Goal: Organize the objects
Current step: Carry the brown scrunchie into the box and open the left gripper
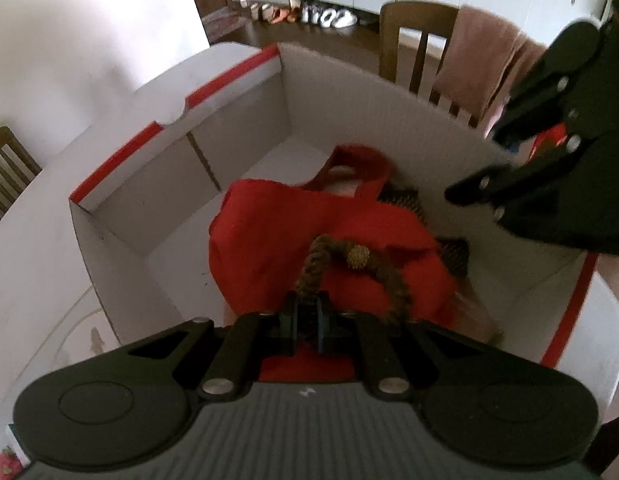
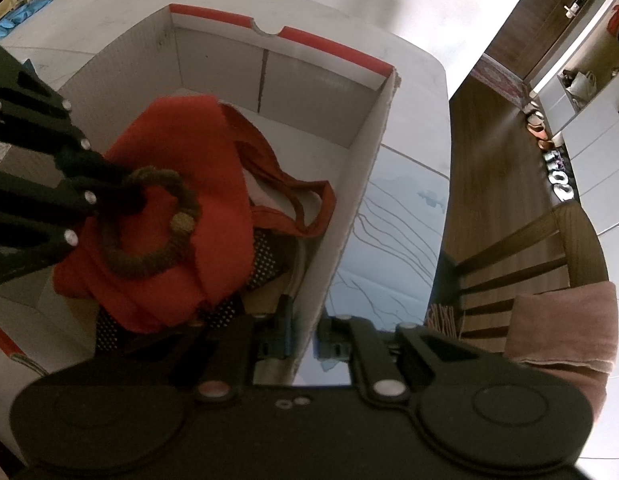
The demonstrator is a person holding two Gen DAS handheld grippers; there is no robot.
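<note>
Left hand-held gripper (image 1: 305, 314) pinches brown braided-rope bracelet with gold bead (image 1: 355, 258), frame centre, above red cloth bag (image 1: 269, 232) in white cardboard box (image 1: 149, 200). Right hand-held gripper (image 2: 303, 344) straddles box wall, clamp uncertain. Bracelet light, floppy; you keep hold on braid.

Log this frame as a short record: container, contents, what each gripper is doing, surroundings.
container: white cardboard box with red rim, open, on a white table
contents: red cloth bag lying over a dark dotted item
left gripper: shut on brown beaded bracelet, held over the bag
right gripper: fingers straddle the box's side wall; whether they clamp it is unclear
surroundings: wooden chair with pink towel
</note>
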